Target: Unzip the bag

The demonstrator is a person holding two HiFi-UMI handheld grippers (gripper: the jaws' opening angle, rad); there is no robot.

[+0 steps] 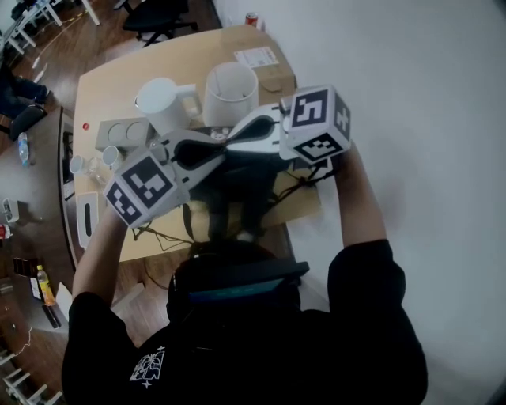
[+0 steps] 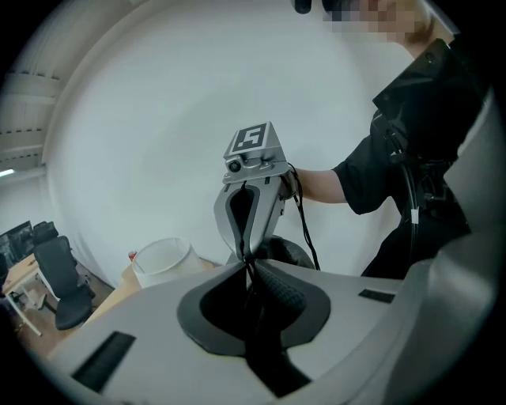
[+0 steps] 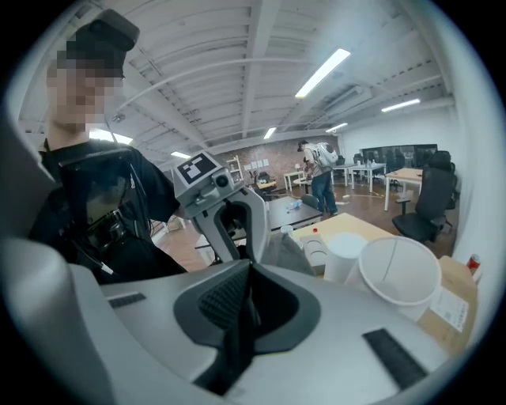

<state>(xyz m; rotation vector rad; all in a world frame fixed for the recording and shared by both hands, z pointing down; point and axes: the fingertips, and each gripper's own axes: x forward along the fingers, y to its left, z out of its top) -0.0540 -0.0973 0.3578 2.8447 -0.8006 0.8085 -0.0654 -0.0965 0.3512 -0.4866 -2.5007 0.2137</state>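
In the head view the dark bag (image 1: 237,190) stands at the near edge of the wooden table (image 1: 111,79), mostly hidden under the two grippers. They meet tip to tip above it: my left gripper (image 1: 221,145) reaches in from the left, my right gripper (image 1: 234,136) from the right. In the left gripper view the jaws (image 2: 251,273) are closed on a thin black strip of the bag that runs toward the right gripper opposite. The right gripper's jaws (image 3: 241,304) likewise pinch dark material. Whether either piece is the zip pull, I cannot tell.
Behind the bag stand a white jug (image 1: 162,103) and a white round tub (image 1: 231,91), with a cardboard box (image 1: 269,67) and a red can (image 1: 251,19) further back. Black cables (image 1: 162,233) hang over the table's near edge. A white wall runs along the right.
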